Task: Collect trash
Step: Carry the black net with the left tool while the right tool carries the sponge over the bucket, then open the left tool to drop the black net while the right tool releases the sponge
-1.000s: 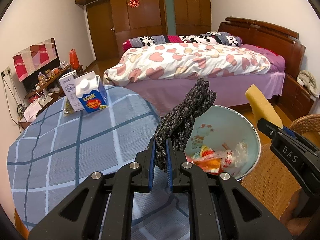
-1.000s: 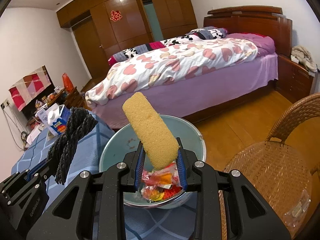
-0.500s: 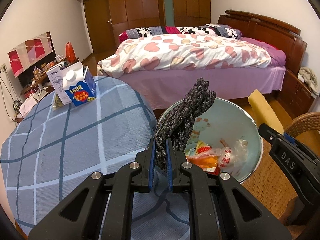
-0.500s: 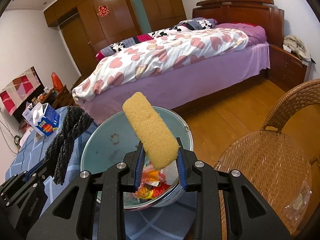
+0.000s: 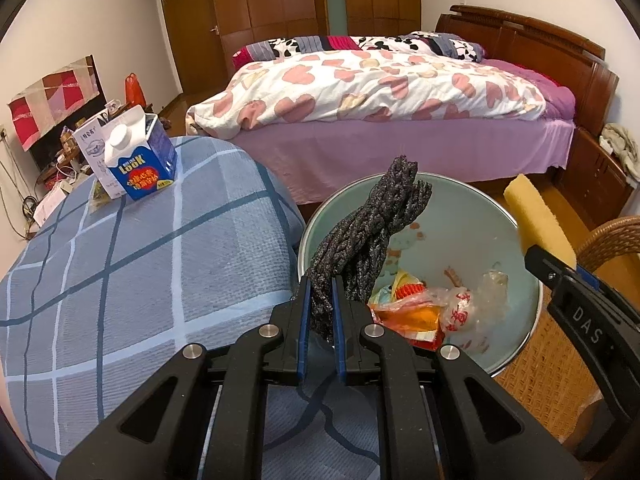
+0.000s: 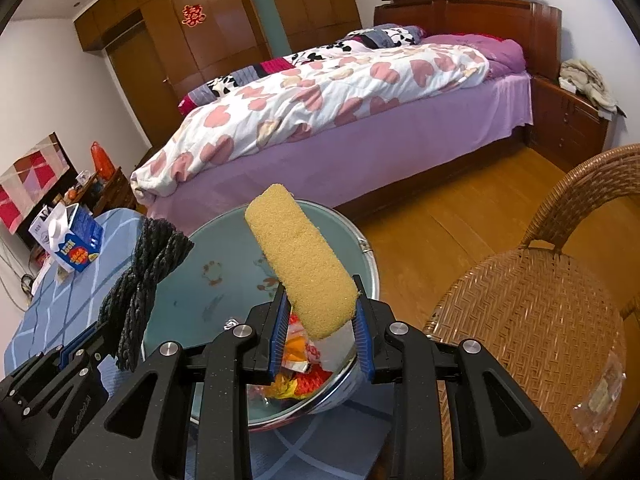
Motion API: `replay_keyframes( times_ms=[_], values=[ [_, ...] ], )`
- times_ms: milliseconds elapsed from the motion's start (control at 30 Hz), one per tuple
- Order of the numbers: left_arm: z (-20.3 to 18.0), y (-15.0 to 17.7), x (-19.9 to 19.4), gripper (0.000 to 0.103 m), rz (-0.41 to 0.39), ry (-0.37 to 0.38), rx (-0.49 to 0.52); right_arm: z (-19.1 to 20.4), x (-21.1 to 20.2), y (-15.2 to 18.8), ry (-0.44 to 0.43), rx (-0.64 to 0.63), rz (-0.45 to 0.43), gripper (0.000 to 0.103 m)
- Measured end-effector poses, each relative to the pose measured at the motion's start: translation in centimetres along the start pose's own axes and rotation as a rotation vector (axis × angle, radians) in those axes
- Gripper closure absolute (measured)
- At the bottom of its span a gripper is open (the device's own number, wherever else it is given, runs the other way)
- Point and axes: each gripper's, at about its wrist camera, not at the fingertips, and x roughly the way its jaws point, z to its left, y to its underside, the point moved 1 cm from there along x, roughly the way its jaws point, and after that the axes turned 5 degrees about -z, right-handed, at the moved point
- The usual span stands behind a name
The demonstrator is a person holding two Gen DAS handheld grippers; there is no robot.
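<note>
The left gripper (image 5: 320, 312) clamps a dark braided rope (image 5: 368, 232) over the basin (image 5: 516, 240); the right gripper (image 6: 320, 320) pinches a yellow sponge (image 6: 300, 268) above it.

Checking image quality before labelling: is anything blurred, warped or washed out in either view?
Left wrist: sharp, but the fisheye bows the bed and darkens the corners; rope crisp. Right wrist: same warp and dark corners, sponge sharp, soft glare on the wardrobe. Nothing is washed out.
</note>
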Motion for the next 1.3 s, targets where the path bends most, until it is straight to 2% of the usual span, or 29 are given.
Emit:
replay_keyframes(
  times_ms=[833, 1000, 1133, 1233, 1300],
  values=[
    [-1.3, -0.7, 2.8, 0.093, 0.045, -0.020, 0.007, 0.5, 3.7, -0.1, 0.001, 0.020, 0.085, 0.072],
    [-1.3, -0.7, 3.2, 0.090, 0.050, -0.031, 0.001, 0.3, 4.5, -0.1, -0.021, 0.026, 0.109, 0.069],
    [-1.1, -0.7, 3.2, 0.088, 0.047, -0.033, -0.003, 0.1, 4.9, 0.0, -0.042, 0.033, 0.105, 0.060],
    [-0.8, -0.6, 3.1, 0.075, 0.049, -0.032, -0.015, 0.2, 4.5, -0.1, -0.050, 0.028, 0.080, 0.046],
    [-0.2, -0.5, 3.0, 0.069, 0.054, -0.037, -0.029, 0.0, 3.9, -0.4, -0.038, 0.036, 0.048, 0.046]
  ],
)
